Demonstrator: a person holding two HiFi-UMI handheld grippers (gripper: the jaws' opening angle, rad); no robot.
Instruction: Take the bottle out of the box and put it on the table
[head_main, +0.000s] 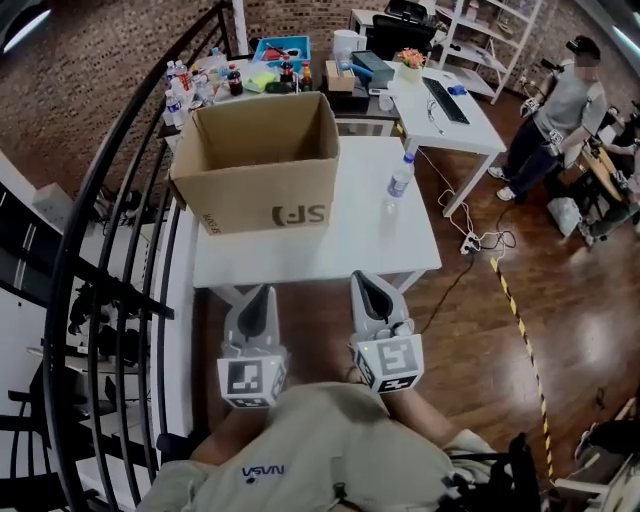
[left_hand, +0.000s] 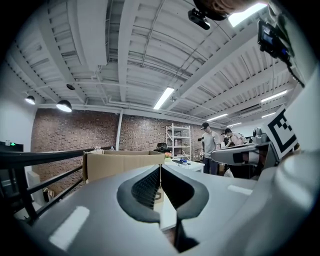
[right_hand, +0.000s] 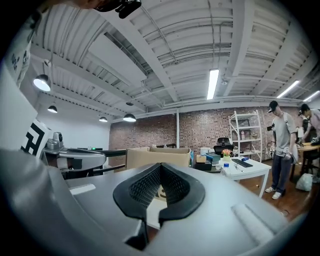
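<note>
Clear plastic bottle (head_main: 400, 180) right of box (head_main: 262, 160): probably light, slick, squeezable; grip mid-body; left gripper (head_main: 262, 295), right gripper (head_main: 368, 285) closed, empty.

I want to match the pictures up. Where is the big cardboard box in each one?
Head view: cardboard box, upper middle, on the white table.
Left gripper view: low, left of middle.
Right gripper view: just below the middle.
Shared landmark: the brick wall behind it.
</note>
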